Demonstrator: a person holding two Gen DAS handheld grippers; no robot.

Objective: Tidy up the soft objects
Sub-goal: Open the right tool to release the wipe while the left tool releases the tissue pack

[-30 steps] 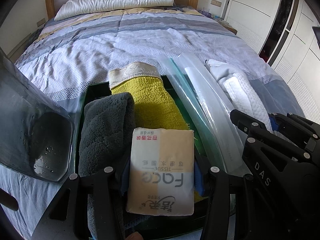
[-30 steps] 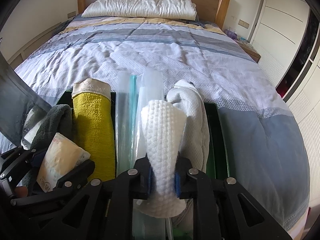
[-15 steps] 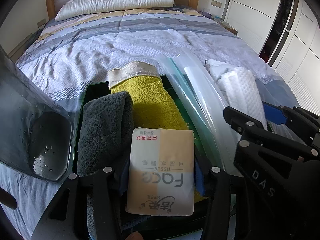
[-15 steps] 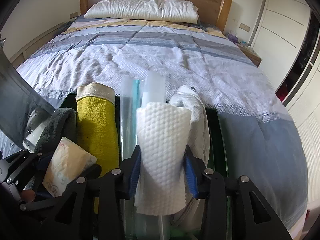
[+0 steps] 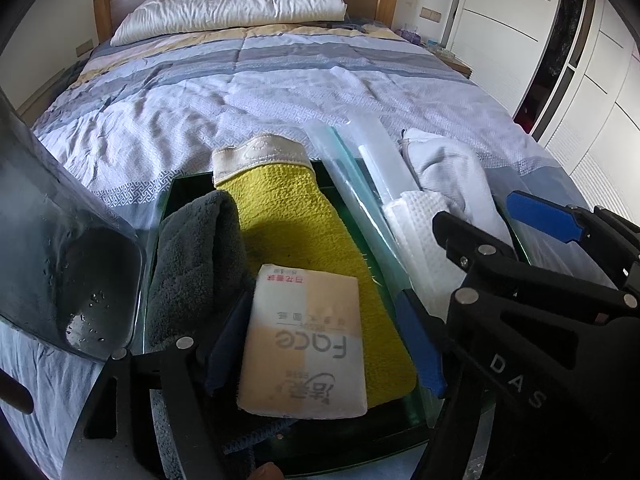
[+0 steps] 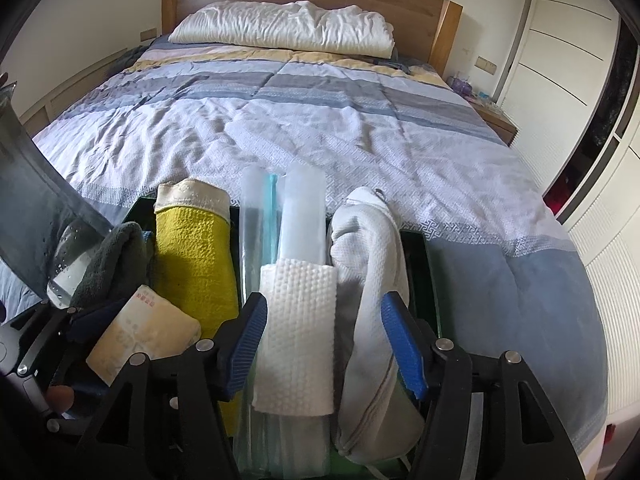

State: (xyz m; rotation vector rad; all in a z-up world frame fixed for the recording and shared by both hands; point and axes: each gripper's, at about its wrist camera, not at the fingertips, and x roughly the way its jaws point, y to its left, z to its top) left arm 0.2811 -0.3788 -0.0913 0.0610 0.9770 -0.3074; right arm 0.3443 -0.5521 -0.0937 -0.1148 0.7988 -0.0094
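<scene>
One tissue pack (image 5: 306, 344) reads "Face"; the right claw (image 5: 476, 216) bears "DAS".

A dark tray (image 5: 188, 184) sits on the bed, full of soft things side by side. From 9 o'clock to 3 o'clock lie a fuzzy gray towel (image 5: 192, 264), a yellow mitt (image 5: 296, 232) under a flat tissue pack (image 5: 308, 340), clear plastic bags (image 6: 276, 216), a bumpy white cloth (image 6: 298, 328) and a white pouch (image 6: 368, 264).
</scene>
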